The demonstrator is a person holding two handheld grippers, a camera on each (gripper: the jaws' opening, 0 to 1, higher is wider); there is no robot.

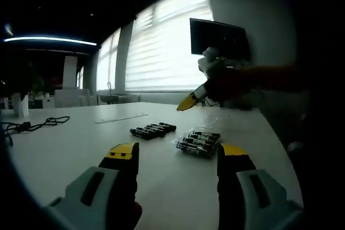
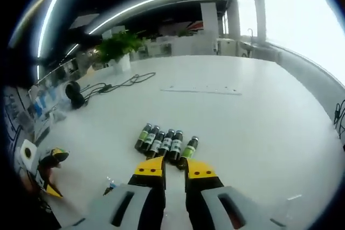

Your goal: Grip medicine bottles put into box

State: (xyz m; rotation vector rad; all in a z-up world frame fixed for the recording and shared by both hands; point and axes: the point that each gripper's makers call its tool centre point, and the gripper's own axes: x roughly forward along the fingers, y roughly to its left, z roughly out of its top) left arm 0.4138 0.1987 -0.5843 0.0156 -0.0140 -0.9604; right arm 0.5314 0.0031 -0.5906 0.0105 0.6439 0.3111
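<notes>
White table [image 2: 259, 117] holds bottles [image 2: 164, 144] with unreadable green labels.

Low in the frame, the right gripper [image 2: 174, 172] points its yellow-tipped jaws, a narrow gap between them, at a row of medicine bottles [image 2: 165, 143] lying side by side on the white desk [image 2: 242, 127]. A potted plant [image 2: 117, 47] stands upper left, with black cables [image 2: 116, 84] nearby.
</notes>
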